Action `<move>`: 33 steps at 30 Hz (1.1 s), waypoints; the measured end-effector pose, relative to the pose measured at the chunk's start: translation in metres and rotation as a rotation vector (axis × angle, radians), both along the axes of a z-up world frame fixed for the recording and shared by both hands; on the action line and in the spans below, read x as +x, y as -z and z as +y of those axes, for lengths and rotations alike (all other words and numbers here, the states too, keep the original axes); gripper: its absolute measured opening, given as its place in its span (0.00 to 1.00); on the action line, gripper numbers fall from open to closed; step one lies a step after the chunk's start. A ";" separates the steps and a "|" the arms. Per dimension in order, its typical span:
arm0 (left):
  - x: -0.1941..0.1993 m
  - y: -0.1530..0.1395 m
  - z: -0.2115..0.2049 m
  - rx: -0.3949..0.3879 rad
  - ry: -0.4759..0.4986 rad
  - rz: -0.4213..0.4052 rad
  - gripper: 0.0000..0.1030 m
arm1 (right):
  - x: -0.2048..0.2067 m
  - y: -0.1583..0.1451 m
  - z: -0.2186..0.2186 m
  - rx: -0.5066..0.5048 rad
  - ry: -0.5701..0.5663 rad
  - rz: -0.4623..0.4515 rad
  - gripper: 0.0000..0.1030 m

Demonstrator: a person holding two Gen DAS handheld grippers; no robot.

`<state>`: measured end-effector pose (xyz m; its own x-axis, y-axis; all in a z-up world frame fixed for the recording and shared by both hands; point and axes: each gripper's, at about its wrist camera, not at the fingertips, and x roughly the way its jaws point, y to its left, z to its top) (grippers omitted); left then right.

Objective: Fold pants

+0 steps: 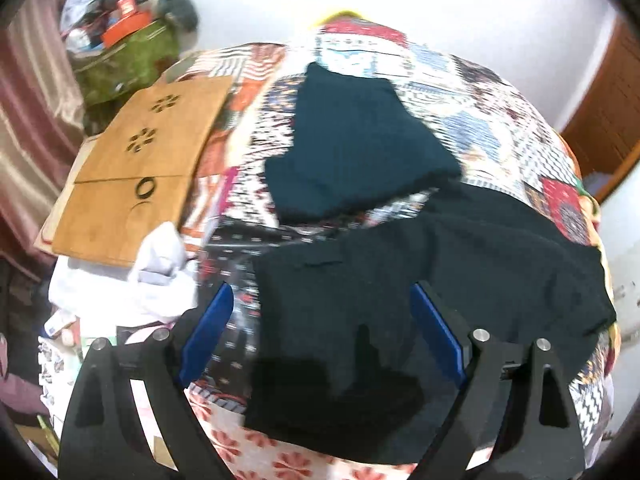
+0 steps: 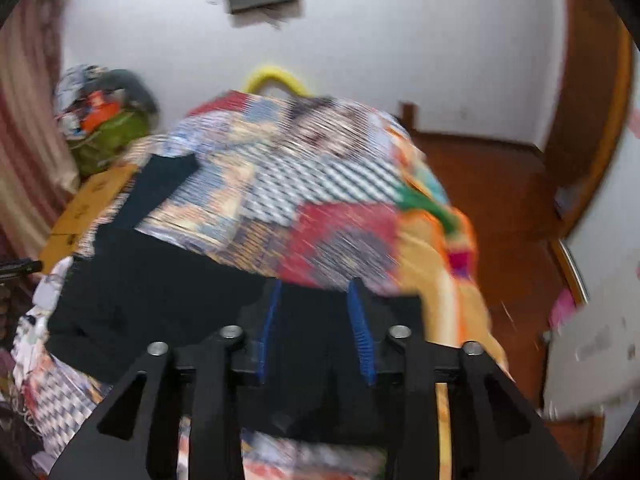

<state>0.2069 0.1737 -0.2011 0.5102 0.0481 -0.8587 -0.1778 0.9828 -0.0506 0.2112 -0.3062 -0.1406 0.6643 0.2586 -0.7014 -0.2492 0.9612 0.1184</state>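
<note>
Left wrist view: left gripper (image 1: 320,332) fingers wide, empty over black pants (image 1: 400,280) on bed (image 1: 500,128); right gripper (image 2: 316,332) half-open, grip unclear; crumpled cloth risks single-layer pinch.

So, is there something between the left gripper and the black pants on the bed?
Nothing visible. The left gripper is open directly over the black pants, with no object between. The folded dark teal garment lies farther back on the patchwork bedspread, and the wooden board is off to the side.
</note>
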 end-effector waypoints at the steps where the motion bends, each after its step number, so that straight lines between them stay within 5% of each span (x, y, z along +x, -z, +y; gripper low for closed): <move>1: 0.002 0.003 0.009 -0.006 -0.012 0.004 0.87 | 0.002 -0.002 0.011 0.003 -0.024 -0.010 0.36; 12: 0.034 0.081 0.043 -0.115 -0.030 0.128 0.86 | 0.084 0.015 0.201 -0.032 -0.405 0.042 0.41; 17: 0.042 0.108 0.029 -0.183 0.057 0.171 0.69 | 0.108 0.055 0.267 -0.060 -0.521 0.147 0.42; 20: 0.040 0.114 0.017 -0.151 0.123 0.161 0.64 | 0.118 0.077 0.291 -0.076 -0.569 0.224 0.42; 25: 0.037 0.116 0.017 -0.140 0.094 0.150 0.25 | 0.131 0.106 0.318 -0.146 -0.614 0.303 0.42; 28: 0.033 0.110 0.017 -0.112 0.064 0.132 0.17 | 0.132 0.113 0.326 -0.144 -0.644 0.330 0.18; 33: 0.024 0.095 0.014 0.054 0.041 0.091 0.15 | 0.121 0.104 0.325 -0.157 -0.630 0.228 0.07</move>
